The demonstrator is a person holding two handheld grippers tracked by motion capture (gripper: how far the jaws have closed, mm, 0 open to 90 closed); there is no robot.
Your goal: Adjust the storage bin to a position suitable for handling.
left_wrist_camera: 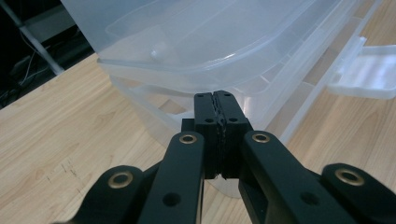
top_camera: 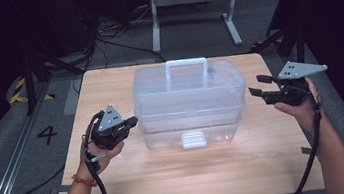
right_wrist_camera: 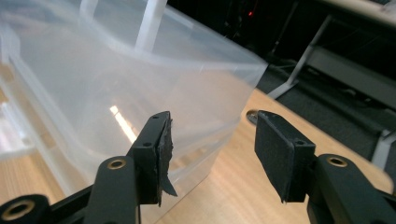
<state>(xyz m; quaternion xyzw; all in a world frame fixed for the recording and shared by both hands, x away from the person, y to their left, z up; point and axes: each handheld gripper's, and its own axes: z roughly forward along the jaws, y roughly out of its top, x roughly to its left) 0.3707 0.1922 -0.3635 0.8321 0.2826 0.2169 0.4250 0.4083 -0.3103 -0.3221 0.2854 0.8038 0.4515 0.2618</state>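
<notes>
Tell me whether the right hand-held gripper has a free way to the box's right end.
Probably yes: the right hand-held gripper hangs open just beside the clear box, with bare table and nothing between them.

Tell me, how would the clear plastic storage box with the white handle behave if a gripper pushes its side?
The clear plastic storage box looks empty, so probably light; it would likely slide on the smooth wooden table rather than tip, being wide and low. Its thin walls may flex a little.
</notes>
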